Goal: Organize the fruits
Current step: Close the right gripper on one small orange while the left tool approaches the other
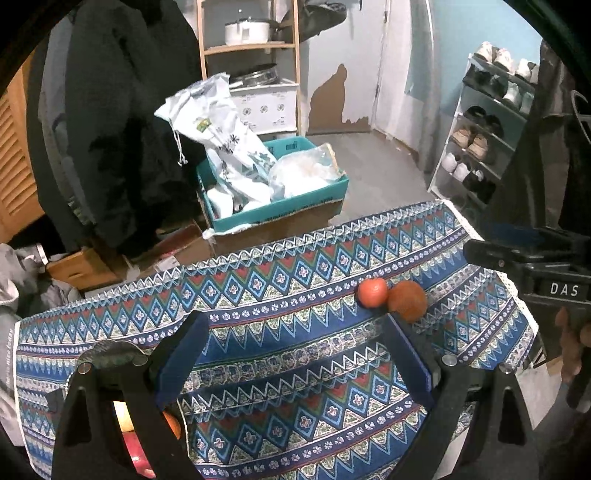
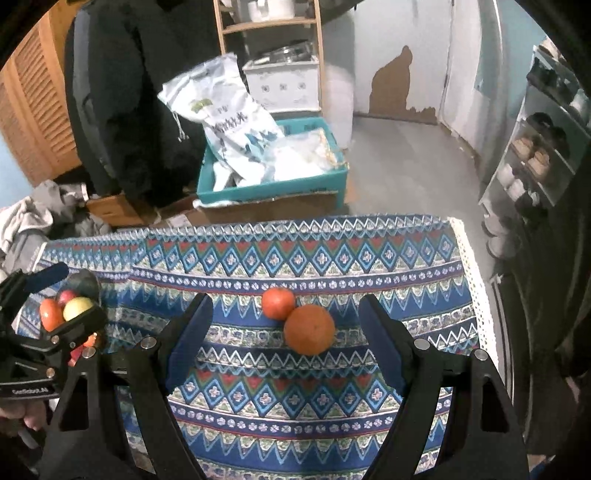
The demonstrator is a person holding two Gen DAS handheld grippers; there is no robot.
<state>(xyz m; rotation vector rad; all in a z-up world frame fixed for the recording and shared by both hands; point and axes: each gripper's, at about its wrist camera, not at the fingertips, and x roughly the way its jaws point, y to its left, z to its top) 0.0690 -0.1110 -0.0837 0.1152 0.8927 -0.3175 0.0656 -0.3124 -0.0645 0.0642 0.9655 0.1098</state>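
An orange [image 2: 309, 329] and a smaller red-orange tomato-like fruit [image 2: 278, 302] lie touching on the patterned tablecloth [image 2: 295, 406]. My right gripper [image 2: 284, 325] is open, its jaws wide either side of the orange, just short of it. In the left wrist view the same orange [image 1: 407, 301] and red fruit [image 1: 372, 292] lie ahead to the right. My left gripper [image 1: 295, 339] is open and empty over the cloth. A dark bowl [image 2: 86, 282] at the table's left holds several fruits, among them a yellow apple [image 2: 77, 308], partly hidden by the left gripper's body.
Beyond the table's far edge stand a teal box [image 2: 273, 184] with white bags, cardboard boxes, a wooden shelf [image 2: 269, 22] and a hanging black coat [image 2: 136, 92]. A shoe rack [image 1: 487, 122] is at the right. The cloth's right edge [image 2: 472, 295] drops off.
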